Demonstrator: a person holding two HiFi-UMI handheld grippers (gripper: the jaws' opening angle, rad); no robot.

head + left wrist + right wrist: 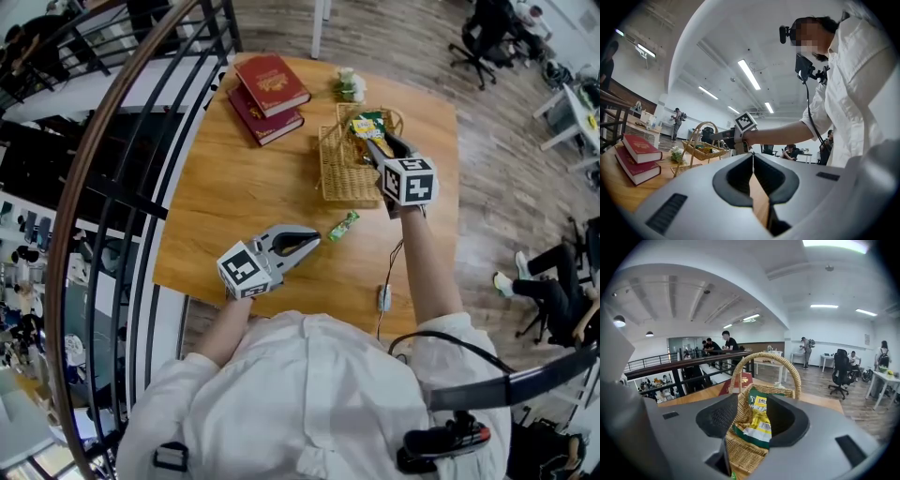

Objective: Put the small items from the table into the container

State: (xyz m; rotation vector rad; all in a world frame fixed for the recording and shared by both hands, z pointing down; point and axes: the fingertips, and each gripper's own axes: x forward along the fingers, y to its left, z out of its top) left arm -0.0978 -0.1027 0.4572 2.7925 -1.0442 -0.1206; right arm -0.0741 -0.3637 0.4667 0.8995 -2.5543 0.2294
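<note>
**Yellow packet (364, 122) in the basket (339, 183), green packet (343, 226) on the counter (244, 197)**

Head view: wooden top, woven wicker, crinkled wrapper. Right claw (375, 142) above the rim, covering part of the yellow packet. Green packet flat, just ahead of the left claw (317, 240). Red books (270, 94) stacked beyond, plant (349, 86) near the basket.

Left gripper view: jaws shut tip to tip, nothing between; near counter hidden behind the grey body.

Right gripper view: jaws partly apart, not pinching the yellow packet lying in the basket between them; basket base cut off.
</note>
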